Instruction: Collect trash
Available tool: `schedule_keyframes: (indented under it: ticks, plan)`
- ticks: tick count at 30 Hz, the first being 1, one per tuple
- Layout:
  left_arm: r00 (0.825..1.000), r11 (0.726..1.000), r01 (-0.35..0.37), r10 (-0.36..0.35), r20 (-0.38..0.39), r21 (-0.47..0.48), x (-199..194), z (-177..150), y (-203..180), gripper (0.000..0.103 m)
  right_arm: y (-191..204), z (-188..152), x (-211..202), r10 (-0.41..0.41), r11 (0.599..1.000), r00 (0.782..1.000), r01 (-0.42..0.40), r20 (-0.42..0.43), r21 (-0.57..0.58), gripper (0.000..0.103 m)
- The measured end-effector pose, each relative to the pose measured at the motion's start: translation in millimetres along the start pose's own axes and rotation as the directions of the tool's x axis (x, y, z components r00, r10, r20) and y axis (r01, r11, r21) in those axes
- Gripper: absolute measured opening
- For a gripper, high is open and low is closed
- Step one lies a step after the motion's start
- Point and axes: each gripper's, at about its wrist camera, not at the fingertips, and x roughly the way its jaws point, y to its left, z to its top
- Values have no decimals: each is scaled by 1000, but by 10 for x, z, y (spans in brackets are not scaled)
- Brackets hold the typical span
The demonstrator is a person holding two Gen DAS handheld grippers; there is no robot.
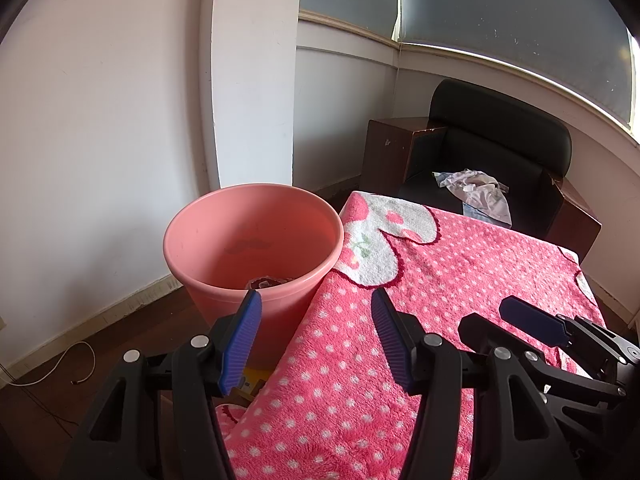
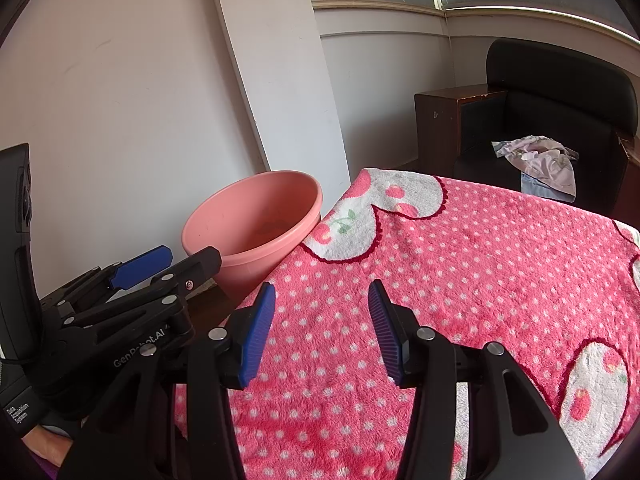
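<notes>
Tools (image 1: 316, 300) (image 2: 322, 292) side by side, angled downward, jaws apart, empty

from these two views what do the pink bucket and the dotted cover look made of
Pink bucket: likely plastic, smooth with a soft sheen and a moulded rolled rim. Dotted cover: fluffy fleece or plush fabric, matte, with visible pile and tufted white patches.

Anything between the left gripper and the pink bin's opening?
Nothing visible does. The left gripper is open and empty just short of the pink bin, whose mouth is uncovered. The blanket lies beside it, not across it.
</notes>
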Motion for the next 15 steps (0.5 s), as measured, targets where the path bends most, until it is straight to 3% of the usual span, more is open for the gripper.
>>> schedule_keyframes:
  ticks: [15]
  plan:
    - [1000,1000,-1,1,-2,2,8,-9,3,56,-8,-17,-4,-1,1000,1000,1,-4,3,49]
